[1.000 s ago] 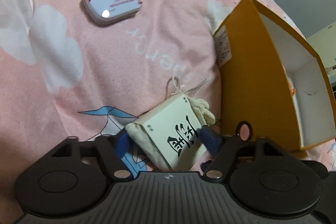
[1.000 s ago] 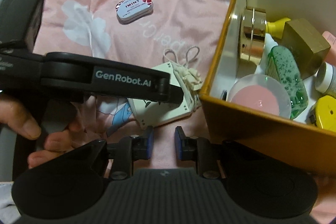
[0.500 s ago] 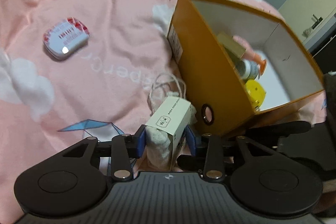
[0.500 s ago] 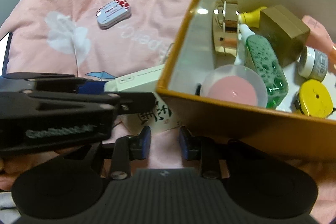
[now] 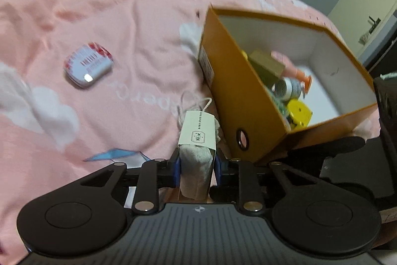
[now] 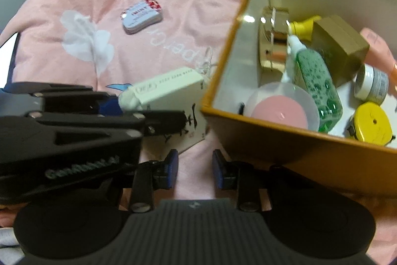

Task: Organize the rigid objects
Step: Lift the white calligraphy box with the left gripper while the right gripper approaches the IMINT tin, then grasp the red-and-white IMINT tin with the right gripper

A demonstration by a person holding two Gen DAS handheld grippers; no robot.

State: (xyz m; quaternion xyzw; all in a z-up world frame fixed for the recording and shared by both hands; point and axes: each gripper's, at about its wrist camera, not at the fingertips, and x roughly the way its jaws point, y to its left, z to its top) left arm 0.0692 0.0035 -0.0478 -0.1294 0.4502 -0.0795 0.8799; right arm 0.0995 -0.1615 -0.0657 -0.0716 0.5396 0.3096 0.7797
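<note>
Now left hand-held gripper (image 5: 197, 165) clamps cream carton (image 5: 198, 131) beside orange box (image 5: 238, 101); right hand-held gripper (image 6: 194, 169) parted, holding nothing; mint tin (image 5: 88, 64) on bedspread (image 5: 124, 24).

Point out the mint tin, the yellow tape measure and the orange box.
mint tin (image 6: 141, 16), right wrist view, centre of the lid.
yellow tape measure (image 6: 372, 122), right wrist view, top face near the hole.
orange box (image 5: 244, 113), left wrist view, outer side wall.
</note>
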